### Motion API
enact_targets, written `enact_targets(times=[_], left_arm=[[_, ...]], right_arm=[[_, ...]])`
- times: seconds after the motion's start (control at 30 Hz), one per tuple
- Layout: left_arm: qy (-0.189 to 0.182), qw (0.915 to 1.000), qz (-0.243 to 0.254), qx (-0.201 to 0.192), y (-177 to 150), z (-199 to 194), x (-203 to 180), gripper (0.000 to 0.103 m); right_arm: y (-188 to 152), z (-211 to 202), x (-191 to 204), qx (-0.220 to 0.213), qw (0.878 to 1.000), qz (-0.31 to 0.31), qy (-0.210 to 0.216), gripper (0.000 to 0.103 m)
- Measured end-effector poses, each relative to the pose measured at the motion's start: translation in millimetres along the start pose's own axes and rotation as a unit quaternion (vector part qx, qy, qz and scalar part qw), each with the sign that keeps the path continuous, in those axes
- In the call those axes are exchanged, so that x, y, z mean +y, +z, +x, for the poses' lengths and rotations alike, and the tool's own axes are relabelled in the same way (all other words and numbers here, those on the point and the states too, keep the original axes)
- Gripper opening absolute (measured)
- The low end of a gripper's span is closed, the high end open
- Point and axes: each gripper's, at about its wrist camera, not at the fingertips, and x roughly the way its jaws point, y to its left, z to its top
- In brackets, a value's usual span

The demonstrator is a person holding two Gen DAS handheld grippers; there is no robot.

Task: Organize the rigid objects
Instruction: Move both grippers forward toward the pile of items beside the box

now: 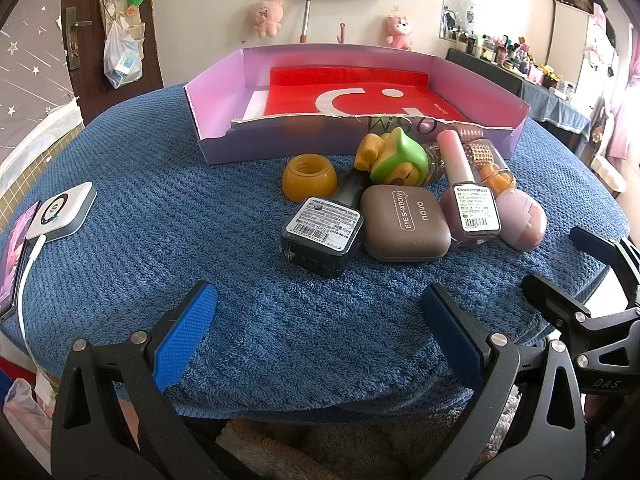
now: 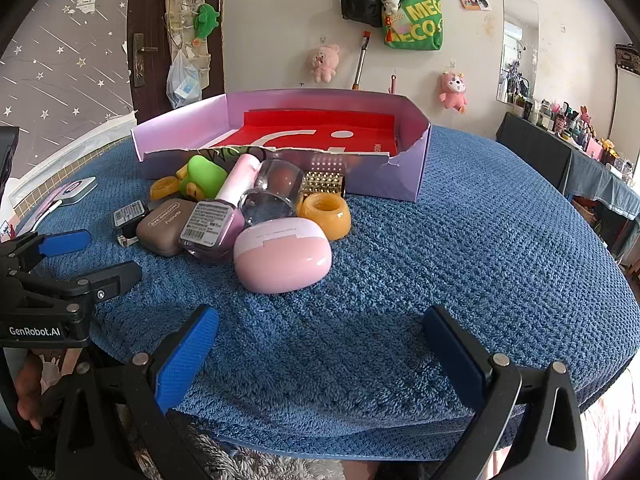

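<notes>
Two blue-padded fingers of the left gripper [image 1: 318, 334] stand wide apart over bare blue cloth [image 1: 160, 240], holding nothing. Ahead lies a cluster: dark bottle [image 1: 320, 236], brown eyeshadow case [image 1: 406, 222], amber cap [image 1: 309, 178], green toy [image 1: 394, 156], pink bottle [image 1: 472, 200], touching or overlapping, just before the purple box [image 1: 216, 104].

From the right wrist, the right gripper [image 2: 320, 354] is likewise spread and empty. A pink case [image 2: 282, 256] lies nearest, against the same pile, the box [image 2: 416, 160] behind.
</notes>
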Motion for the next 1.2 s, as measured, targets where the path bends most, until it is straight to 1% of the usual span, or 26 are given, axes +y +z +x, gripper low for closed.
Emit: enact_targets(times=[0.7, 0.87, 1.1, 1.13, 1.2], left_arm=[[0.000, 1.0000, 0.000, 0.000, -0.2, -0.3, -0.6, 0.103], [-0.003, 1.0000, 0.001, 0.005, 0.0, -0.5, 0.4, 0.103], [-0.017, 0.9998, 0.001, 0.008, 6.5, -0.3, 2.6, 0.103], [-0.021, 0.9998, 0.000, 0.009, 7.8, 0.1, 3.2, 0.102], [-0.024, 0.9997, -0.002, 0.010, 11.0, 1.5, 3.7, 0.100]], right_arm=[[1.6, -0.8, 0.2, 0.001, 1.000, 0.000, 0.000, 0.103], [1.9, 0.9, 1.7, 0.009, 1.000, -0.003, 0.003, 0.103], [8.5, 2.0, 6.4, 0.011, 1.000, -0.020, 0.013, 0.093], [9.5, 2.9, 7.0, 0.011, 1.000, -0.021, 0.014, 0.093], [11.8, 4.7, 8.0, 0.012, 1.000, -0.021, 0.019, 0.088]])
